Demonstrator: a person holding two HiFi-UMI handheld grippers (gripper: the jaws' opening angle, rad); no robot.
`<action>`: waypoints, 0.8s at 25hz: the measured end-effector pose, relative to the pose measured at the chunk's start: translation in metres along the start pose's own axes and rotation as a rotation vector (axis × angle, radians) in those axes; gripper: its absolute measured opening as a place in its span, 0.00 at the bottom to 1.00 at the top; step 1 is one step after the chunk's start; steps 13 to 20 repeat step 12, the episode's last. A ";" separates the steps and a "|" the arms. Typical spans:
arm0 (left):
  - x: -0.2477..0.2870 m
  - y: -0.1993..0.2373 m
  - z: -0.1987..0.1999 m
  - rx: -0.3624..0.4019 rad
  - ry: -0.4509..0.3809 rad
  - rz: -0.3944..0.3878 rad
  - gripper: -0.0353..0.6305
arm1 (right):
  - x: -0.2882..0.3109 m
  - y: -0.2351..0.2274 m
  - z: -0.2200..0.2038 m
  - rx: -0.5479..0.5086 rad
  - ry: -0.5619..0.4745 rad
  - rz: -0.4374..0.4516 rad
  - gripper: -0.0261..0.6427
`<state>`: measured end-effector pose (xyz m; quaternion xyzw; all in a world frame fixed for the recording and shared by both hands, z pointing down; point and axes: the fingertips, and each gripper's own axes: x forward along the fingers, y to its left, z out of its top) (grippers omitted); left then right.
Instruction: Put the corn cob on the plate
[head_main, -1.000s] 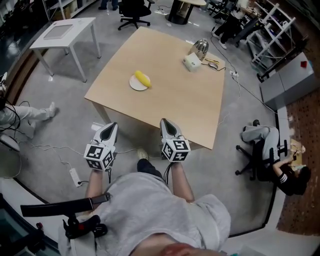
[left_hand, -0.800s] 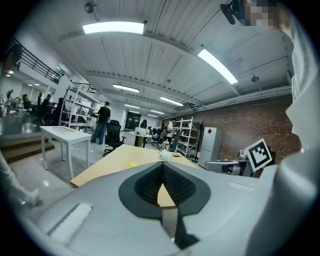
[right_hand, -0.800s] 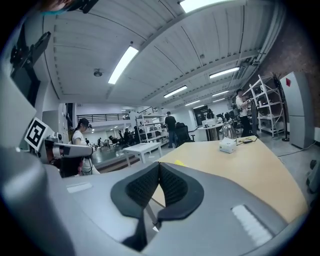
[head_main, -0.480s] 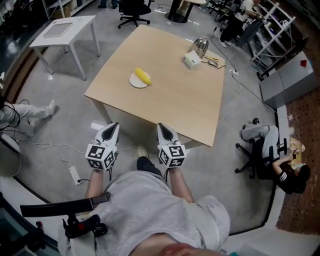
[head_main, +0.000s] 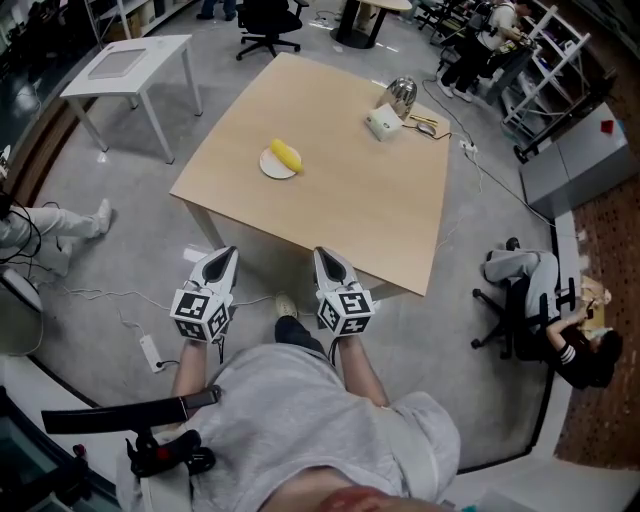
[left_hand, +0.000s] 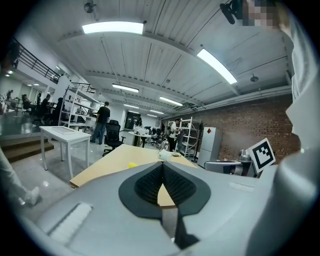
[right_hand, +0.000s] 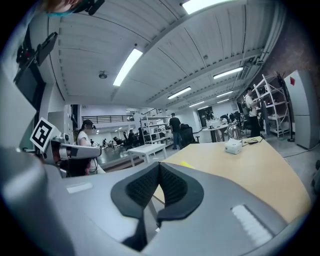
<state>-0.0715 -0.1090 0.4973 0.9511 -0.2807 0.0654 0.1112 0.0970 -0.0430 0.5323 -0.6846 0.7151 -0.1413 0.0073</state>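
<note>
A yellow corn cob (head_main: 286, 155) lies on a small white plate (head_main: 268, 167) near the left side of the wooden table (head_main: 340, 200). Both grippers hang off the table, close to my body, and point toward its near edge. My left gripper (head_main: 222, 252) is shut with nothing between its pads. My right gripper (head_main: 327, 253) is also shut and empty. In the left gripper view the closed tips (left_hand: 162, 165) aim at the table, with the corn cob (left_hand: 132, 164) a small yellow spot beyond them. The right gripper view shows its tips (right_hand: 159, 165) closed and the corn cob (right_hand: 186, 163) far off.
A white box (head_main: 383, 124) and a shiny metal object (head_main: 402, 94) sit at the table's far corner with cables. A small white table (head_main: 130, 65) stands at the left. A person sits on the floor by a chair (head_main: 560, 340) at the right. A power strip (head_main: 150, 352) lies on the floor.
My right gripper has drifted slightly back toward my body. The left gripper, the corn cob and the plate have not visibly moved.
</note>
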 end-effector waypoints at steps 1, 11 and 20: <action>0.000 0.000 0.000 0.000 0.000 0.000 0.08 | 0.000 0.000 0.001 0.005 -0.002 0.001 0.05; -0.001 0.000 0.000 -0.001 0.001 0.003 0.08 | 0.003 0.003 0.001 0.010 0.001 0.009 0.05; -0.001 0.000 -0.001 -0.001 0.002 0.003 0.08 | 0.003 0.004 0.000 0.008 0.003 0.010 0.05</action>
